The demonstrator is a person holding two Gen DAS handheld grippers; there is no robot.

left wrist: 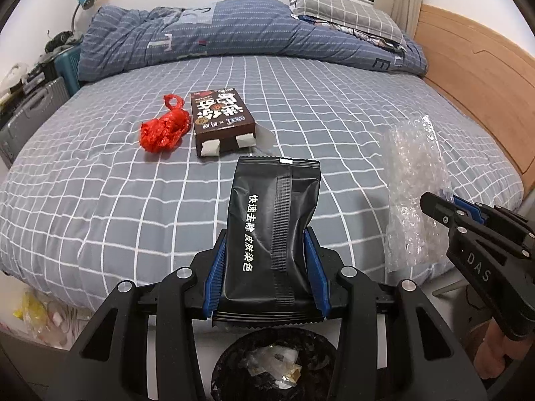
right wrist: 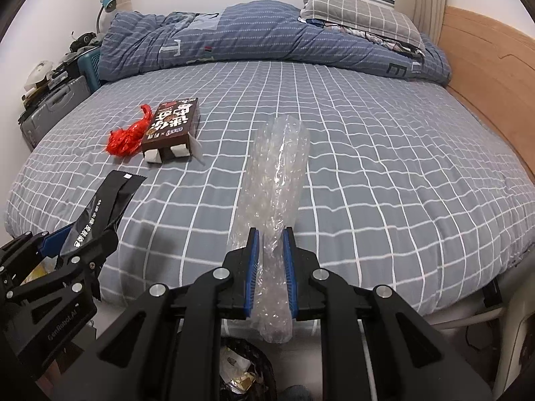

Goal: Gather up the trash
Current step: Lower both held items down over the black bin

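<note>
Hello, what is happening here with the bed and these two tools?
A person is collecting trash from the bed with a gripper in each hand. The left gripper holds a black packet between its fingers, and the right gripper holds a piece of bubble wrap. Both are at the bed's near edge, above a dark bin with trash in it. A red bag and a brown box lie on the bed.

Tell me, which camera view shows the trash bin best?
The left wrist view: the trash bin shows its round dark rim and litter inside, below the black packet. In the right wrist view only a sliver shows behind the gripper frame.
</note>
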